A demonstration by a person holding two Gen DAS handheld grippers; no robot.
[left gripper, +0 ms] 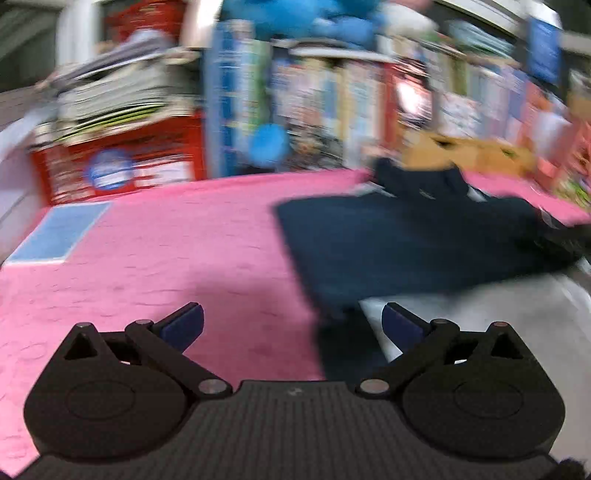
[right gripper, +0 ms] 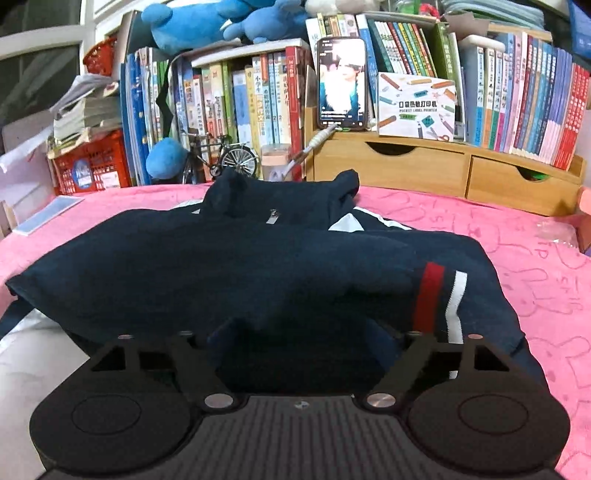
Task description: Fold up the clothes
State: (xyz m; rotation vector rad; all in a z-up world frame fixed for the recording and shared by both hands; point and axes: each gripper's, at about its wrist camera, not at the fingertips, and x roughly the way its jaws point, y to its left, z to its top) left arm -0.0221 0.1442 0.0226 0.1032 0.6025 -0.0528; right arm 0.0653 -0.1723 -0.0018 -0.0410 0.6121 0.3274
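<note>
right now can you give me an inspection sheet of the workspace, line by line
surface: pink cover, bare white patch at its near edge
job's things: navy jacket, sleeve with red and white cuff folded across it
clutter: blue-and-white flat item, phone, model bicycle
grippers: left gripper open, holding nothing; right gripper open around the jacket's near edge, fingertips hidden
cables: white cable under phone
surroundings: bookshelves, blue plush toys

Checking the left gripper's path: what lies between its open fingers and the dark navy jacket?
In the left wrist view, only bare pink bedspread lies between the left gripper and the navy zip jacket, whose near edge already reaches between the fingertips.
</note>
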